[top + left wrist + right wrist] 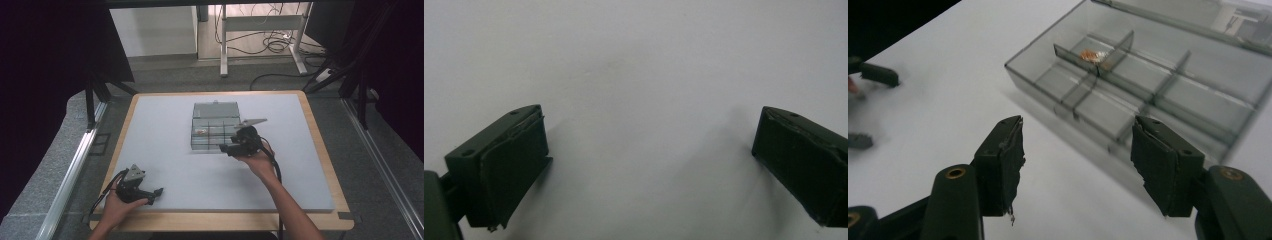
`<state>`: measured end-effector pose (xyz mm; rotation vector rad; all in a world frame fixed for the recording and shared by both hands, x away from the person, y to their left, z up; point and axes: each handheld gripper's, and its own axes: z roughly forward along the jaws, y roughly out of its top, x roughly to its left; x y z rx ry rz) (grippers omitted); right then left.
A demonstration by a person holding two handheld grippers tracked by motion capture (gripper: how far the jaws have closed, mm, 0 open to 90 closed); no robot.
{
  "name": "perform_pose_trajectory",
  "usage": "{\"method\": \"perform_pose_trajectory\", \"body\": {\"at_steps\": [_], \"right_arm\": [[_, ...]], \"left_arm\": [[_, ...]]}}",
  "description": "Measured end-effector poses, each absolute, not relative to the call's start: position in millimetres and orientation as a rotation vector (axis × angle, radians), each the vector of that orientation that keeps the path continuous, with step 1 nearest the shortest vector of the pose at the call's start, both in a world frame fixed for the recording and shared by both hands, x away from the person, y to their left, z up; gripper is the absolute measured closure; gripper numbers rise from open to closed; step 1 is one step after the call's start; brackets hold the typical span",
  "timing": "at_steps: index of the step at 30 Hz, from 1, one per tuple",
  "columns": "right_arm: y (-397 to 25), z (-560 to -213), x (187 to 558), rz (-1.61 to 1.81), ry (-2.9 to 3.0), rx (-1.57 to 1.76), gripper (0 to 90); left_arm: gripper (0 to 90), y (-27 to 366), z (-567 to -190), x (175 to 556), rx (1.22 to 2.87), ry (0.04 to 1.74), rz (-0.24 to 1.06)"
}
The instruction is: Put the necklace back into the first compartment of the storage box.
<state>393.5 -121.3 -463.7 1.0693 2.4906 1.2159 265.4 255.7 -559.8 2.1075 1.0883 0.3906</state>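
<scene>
the clear plastic box [215,127] sits open a little beyond the middle of the counter [165,150], its lid laid back on the far side. thin dividers split it into compartments, and one compartment towards the box's left side holds a small orange-brown bit [1091,54]; the others look bare. the right tongs [226,148] hover at the box's near right corner, just beside its front wall, held in the person's right hand [260,161]. in the right gripper view these tongs [1075,157] stand wide apart with nothing between them, the box [1148,85] lying just ahead. the left tongs [158,192] rest low near the counter's near left edge, well apart from the box, in the left hand [117,205]. in the left gripper view they [649,150] are spread wide over plain white surface, gripping nothing.
</scene>
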Motion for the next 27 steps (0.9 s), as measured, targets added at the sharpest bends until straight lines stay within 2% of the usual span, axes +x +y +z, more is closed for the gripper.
{"method": "perform_pose_trajectory", "body": {"at_steps": [9, 14, 27], "right_arm": [[-186, -480, 347, 1.271, 2.413, 1.114, 33.1], [-211, -490, 335, 1.240, 2.403, 1.142, 30.7], [-219, -499, 337, 1.188, 2.375, 1.168, 26.6]], "left_arm": [[1.4, 256, -560, 266, 2.107, 1.088, 0.390], [1.4, 256, -560, 266, 2.107, 1.088, 0.391], [0.9, 256, -560, 267, 2.111, 1.086, 0.385]]}}
